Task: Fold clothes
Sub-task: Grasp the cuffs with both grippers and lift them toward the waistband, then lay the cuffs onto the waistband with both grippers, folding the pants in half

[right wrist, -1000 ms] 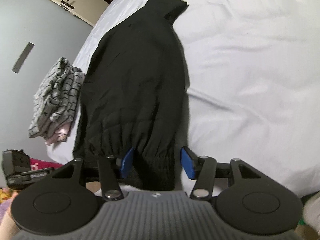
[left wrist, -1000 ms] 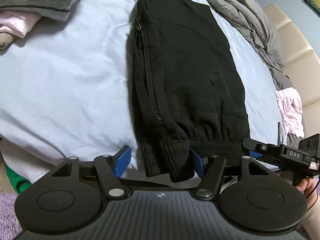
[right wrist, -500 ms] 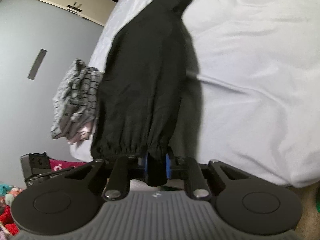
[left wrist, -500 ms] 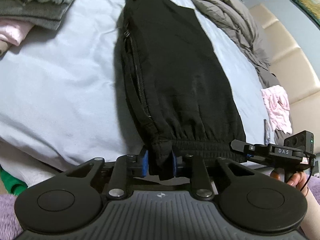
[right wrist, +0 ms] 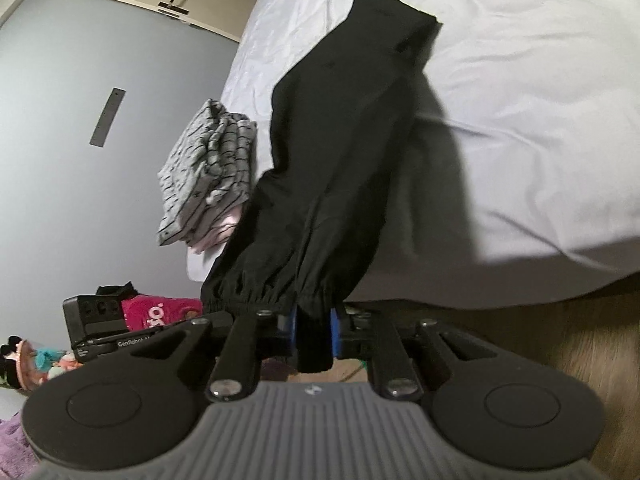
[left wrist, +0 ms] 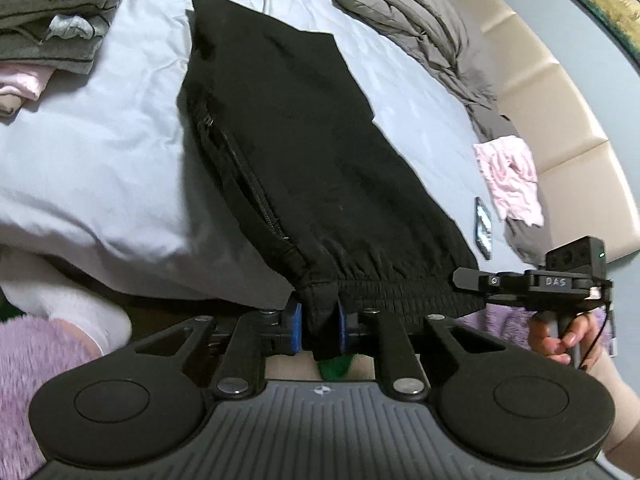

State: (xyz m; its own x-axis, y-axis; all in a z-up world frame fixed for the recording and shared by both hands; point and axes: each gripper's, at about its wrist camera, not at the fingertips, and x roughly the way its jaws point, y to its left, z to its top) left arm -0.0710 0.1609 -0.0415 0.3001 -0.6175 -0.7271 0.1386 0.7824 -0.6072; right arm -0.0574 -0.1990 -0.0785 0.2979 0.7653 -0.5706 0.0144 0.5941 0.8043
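Black trousers (left wrist: 304,152) lie lengthwise on the pale bed sheet (left wrist: 100,152), with a zip pocket on their left side and the elastic waistband at the near edge. My left gripper (left wrist: 318,322) is shut on the waistband's left corner. My right gripper (right wrist: 314,330) is shut on the waistband's right corner; the trousers (right wrist: 340,152) rise from the bed toward it. The near end is lifted off the bed edge. The right gripper's body also shows in the left wrist view (left wrist: 532,284).
Folded grey and pink clothes (left wrist: 48,28) lie at the bed's left. A grey duvet (left wrist: 408,28), a pink garment (left wrist: 510,176) and a phone (left wrist: 482,232) lie to the right by a beige headboard (left wrist: 560,128). A striped grey stack (right wrist: 208,168) sits at the bed corner.
Both grippers went from open around the waistband to shut on it. They then pulled back and up, lifting the near end of the trousers off the bed edge.
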